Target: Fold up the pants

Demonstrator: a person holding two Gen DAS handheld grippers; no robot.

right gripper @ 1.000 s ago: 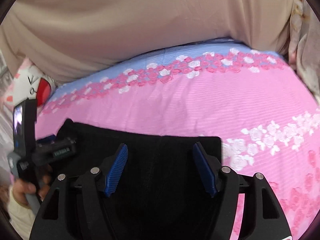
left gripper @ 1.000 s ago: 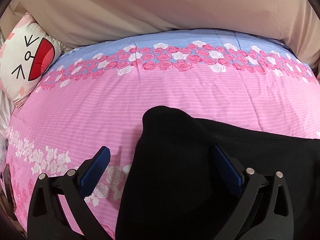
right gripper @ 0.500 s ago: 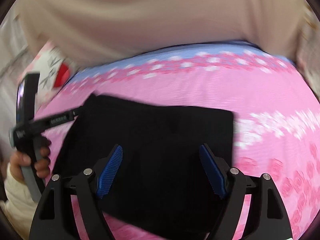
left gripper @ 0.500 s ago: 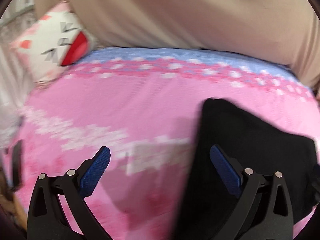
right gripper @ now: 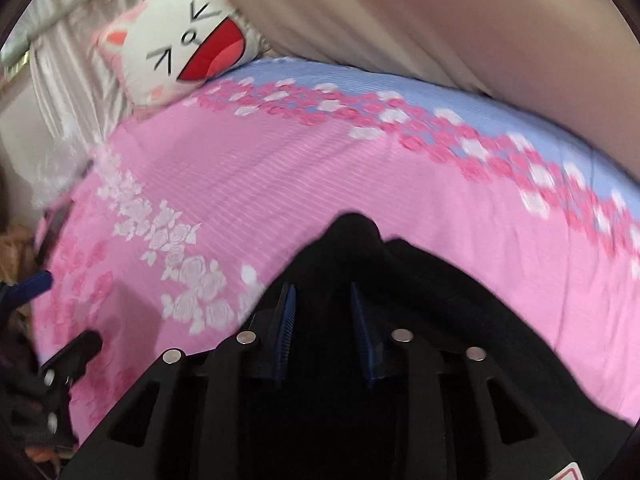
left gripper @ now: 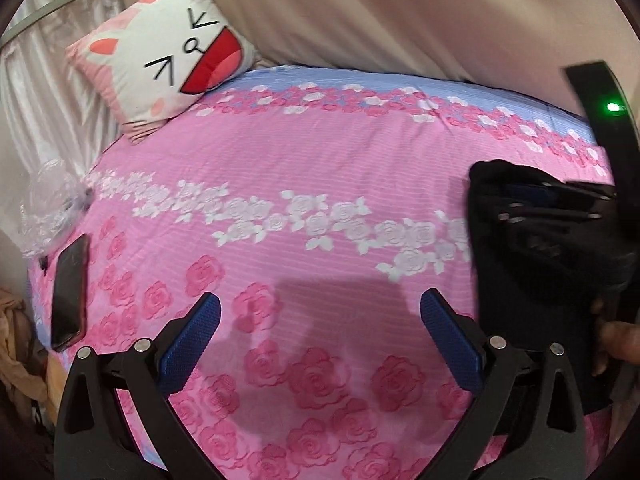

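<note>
1. Right wrist view: the right claw [right gripper: 322, 330] is seen pressed nearly together, with a fold of the black pants [right gripper: 400, 280] pinched between its blue pads [right gripper: 286, 320].
2. Left wrist view: the left claw [left gripper: 320, 340] is spread wide with nothing between its fingers; only the pink rose-printed bedspread [left gripper: 320, 168] lies beneath it.
3. The pants are located on the bed. In the left wrist view they are bunched at the right edge [left gripper: 532, 264], well apart from the left claw. In the right wrist view a peak of cloth is raised just ahead of the pads.
4. The step in hand is judged to be a one-sided carry or fold of the pants by the right claw. For a clean result, the pinch should be kept firm and the cloth drawn low and evenly across the bedspread, so that the layers are not dragged out of line. The free edge should then be taken by the left claw before the fold is laid down.
5. A cat-face pillow [left gripper: 168, 60] lies at the far left of the bed, and a dark phone [left gripper: 70, 292] rests near the left edge; both are well clear of the pants.
6. No brand, label or legible writing can be read; a red-and-white mark at the lower right of the right wrist view is too small to tell.
</note>
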